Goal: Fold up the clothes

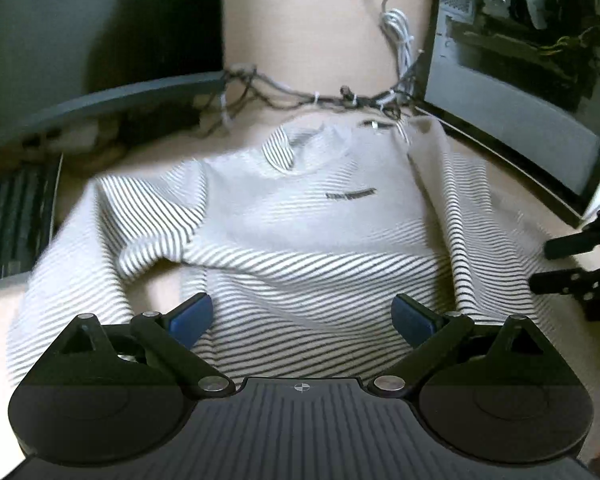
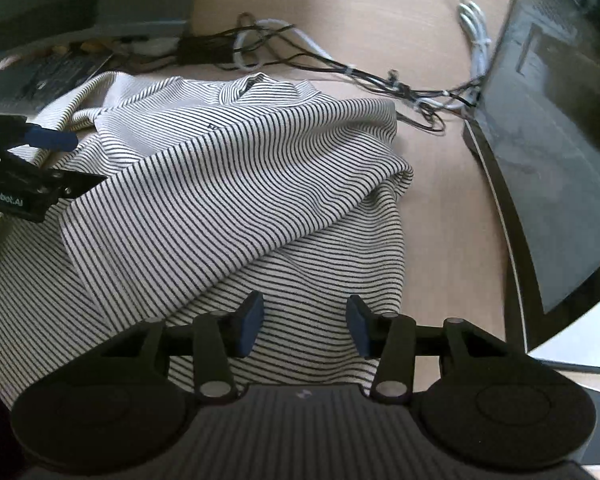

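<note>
Lying rumpled on wood desk (image 2: 440,208): soft striped knit shirt (image 2: 228,184), both tongs agape.

Right wrist view. A striped shirt (image 2: 228,184) lies rumpled on a tan table (image 2: 440,220), its right side folded over toward the middle, collar at the far end. The right gripper (image 2: 305,326) hangs over the near hem, blue pads (image 2: 250,326) spread apart with nothing between them. The left gripper (image 2: 80,162) enters at the left edge, over the shirt. Tangled cables (image 2: 360,76) lie beyond the shirt; a dark case (image 2: 560,180) stands at right.
</note>
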### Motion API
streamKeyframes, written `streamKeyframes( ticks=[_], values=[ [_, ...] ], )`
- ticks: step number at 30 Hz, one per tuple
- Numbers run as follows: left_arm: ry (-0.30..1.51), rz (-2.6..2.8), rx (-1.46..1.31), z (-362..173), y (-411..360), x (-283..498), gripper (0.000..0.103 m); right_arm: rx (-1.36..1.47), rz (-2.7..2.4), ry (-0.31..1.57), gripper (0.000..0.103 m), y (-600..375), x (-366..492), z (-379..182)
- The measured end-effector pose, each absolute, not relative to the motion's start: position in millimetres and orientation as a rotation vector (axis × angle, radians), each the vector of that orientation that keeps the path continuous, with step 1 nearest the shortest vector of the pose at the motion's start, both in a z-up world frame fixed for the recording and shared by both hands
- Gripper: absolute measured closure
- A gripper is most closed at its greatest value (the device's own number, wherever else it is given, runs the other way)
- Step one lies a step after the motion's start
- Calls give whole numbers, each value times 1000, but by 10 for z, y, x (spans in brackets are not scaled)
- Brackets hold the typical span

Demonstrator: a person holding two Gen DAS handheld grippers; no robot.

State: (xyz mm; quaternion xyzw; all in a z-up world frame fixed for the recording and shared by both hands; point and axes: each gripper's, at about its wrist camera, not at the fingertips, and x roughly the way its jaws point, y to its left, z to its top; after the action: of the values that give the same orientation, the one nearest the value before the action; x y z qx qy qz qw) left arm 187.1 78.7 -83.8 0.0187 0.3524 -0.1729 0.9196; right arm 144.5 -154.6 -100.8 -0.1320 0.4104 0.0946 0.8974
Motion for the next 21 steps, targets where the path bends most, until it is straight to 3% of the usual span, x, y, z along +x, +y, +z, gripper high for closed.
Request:
streamKeyframes(
  ticks=[4, 8, 11, 12, 13, 14, 15, 21],
  values=[
    [744, -330, -78, -778, 1074, 1792, 3, -319, 281, 782, 56, -1214, 1135, -833],
    [765, -284, -217, -601, 1462, 1826, 3, -398, 446, 718, 41, -775, 880, -752],
    [734, -258, -212, -427, 1632, 1779, 1, -509, 429, 716, 41, -543, 894, -985],
    [723, -253, -201, -373, 1667, 1760, 1, -521, 410, 713, 45, -498, 936, -1057],
    [716, -250, -193, -325, 1696, 1746, 1, -506, 394, 711, 69, -468, 995, -1064],
    [708, -247, -185, -277, 1724, 1732, 0, -484, 375, 723, 84, -457, 1076, -1029],
    [701, -243, -177, -229, 1752, 1717, 0, -459, 356, 712, 90, -488, 1140, -948],
    [673, -212, -201, -108, 1992, 1609, 0, -270, 78, 544, 92, -1386, 1646, -51]
  ],
)
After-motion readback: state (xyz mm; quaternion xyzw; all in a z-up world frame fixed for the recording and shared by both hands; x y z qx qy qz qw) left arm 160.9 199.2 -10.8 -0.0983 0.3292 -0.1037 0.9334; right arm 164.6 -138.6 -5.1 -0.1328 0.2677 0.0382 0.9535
